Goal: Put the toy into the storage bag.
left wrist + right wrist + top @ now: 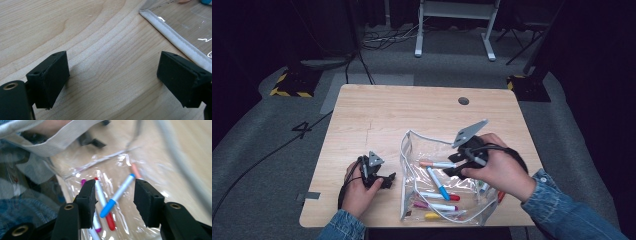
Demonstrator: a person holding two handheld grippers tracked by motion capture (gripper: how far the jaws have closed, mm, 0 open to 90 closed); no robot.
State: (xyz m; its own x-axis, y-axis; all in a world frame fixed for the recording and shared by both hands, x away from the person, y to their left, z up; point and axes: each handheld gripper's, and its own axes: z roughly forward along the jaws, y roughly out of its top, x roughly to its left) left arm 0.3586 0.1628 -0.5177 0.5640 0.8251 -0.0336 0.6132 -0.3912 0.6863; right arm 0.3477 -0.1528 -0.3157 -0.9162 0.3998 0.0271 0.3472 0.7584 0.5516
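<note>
Item: my left hand-held gripper (384,181), jaws wide and empty, resting on the bench (377,107) near its front-left corner, just beside the pouch.

Item: clear pouch (412,150), front-centre of the bench, holding markers (438,183). I judge it light, limp and slippery; its stitched white rim is the best hold.

Item: my right hand-held gripper (457,162), jaws part-open and empty, over the pouch mouth.

Dark mark shaped like "4" on grey floor (304,129) left of table — no other readable text.
</note>
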